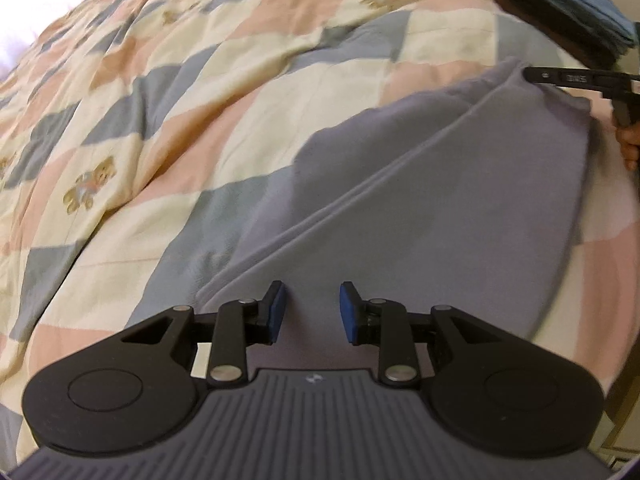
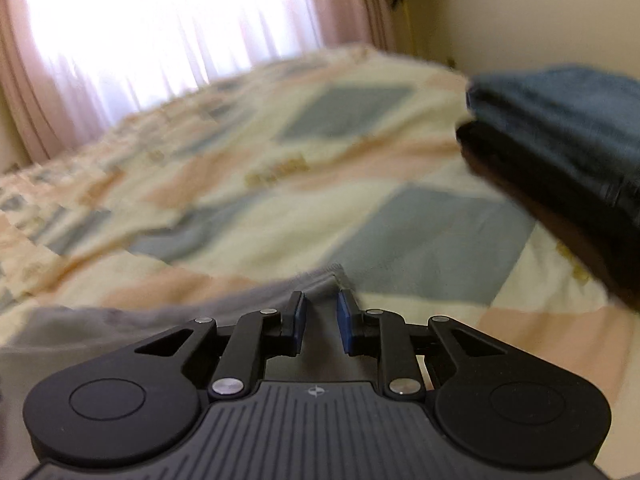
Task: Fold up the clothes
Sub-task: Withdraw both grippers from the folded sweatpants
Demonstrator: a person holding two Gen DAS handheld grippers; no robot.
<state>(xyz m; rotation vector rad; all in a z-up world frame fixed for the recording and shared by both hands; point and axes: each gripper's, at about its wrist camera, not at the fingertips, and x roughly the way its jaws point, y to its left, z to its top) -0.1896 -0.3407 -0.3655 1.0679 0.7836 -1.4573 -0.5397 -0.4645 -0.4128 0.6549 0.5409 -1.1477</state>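
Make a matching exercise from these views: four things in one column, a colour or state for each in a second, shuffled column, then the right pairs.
Things:
1. garment
2. quilt
3. stack
4. left tongs

Colours or states:
A. checked in cream, pink and blue-grey, with bears
B. open, nothing between the pads
C. lavender-grey, folded over on itself
D. blue piece on top of a dark one

Pairs: 1-C, 2-A, 3-D, 4-B
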